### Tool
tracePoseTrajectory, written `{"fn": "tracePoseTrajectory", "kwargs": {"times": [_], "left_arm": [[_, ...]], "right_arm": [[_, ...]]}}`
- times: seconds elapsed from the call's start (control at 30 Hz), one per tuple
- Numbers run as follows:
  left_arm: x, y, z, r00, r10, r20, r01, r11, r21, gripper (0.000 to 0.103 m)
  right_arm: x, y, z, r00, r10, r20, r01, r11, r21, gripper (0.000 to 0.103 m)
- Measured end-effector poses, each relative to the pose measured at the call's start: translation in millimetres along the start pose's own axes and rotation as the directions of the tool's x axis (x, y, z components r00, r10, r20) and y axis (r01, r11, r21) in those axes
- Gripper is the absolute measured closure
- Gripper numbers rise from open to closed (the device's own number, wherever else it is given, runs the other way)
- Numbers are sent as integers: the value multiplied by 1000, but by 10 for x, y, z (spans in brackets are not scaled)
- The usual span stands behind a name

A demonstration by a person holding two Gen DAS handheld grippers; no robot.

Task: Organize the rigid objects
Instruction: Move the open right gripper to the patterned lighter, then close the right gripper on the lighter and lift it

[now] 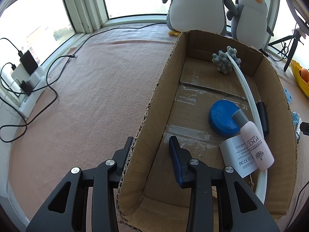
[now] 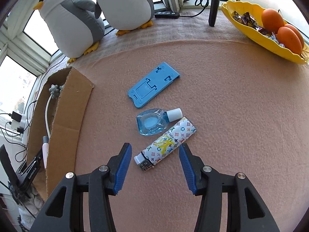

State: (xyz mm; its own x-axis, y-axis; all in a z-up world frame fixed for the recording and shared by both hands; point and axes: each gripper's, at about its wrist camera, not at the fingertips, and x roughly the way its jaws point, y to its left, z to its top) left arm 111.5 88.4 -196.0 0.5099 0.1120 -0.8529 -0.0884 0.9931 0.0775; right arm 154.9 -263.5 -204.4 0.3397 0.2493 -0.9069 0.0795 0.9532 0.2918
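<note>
Two grey-and-white plush penguins with yellow feet stand side by side at the far edge of the pink felt-covered desk, backs to the white-framed window. Scalloped yellow plastic dish at the far right corner; in it three orange fruits, touching, and a heap of foil-wrapped sweets. Black tripod leg stands near the dish. White power strip on the sill, black adapters plugged in; black cables loop from it across the felt.
</note>
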Motion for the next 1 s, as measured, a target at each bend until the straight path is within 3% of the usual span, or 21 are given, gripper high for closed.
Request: {"fn": "tracePoseTrajectory", "kwargs": {"times": [0.37,0.57,1.0], "left_arm": [[1,21,-12,1000,-8,1,8,1000,-7,68],[0,18,-20,1000,-14,0,14,1000,-9,68],[-6,20,-30,1000,-17,2,17,1000,-12,68]], "right_arm": [[140,55,79,996,-77,-36,77,997,-27,56],[189,145,67,989,-144,-38,138,982,-132,56],[106,-262,84,979,-199,-39,188,964,-190,60]]}}
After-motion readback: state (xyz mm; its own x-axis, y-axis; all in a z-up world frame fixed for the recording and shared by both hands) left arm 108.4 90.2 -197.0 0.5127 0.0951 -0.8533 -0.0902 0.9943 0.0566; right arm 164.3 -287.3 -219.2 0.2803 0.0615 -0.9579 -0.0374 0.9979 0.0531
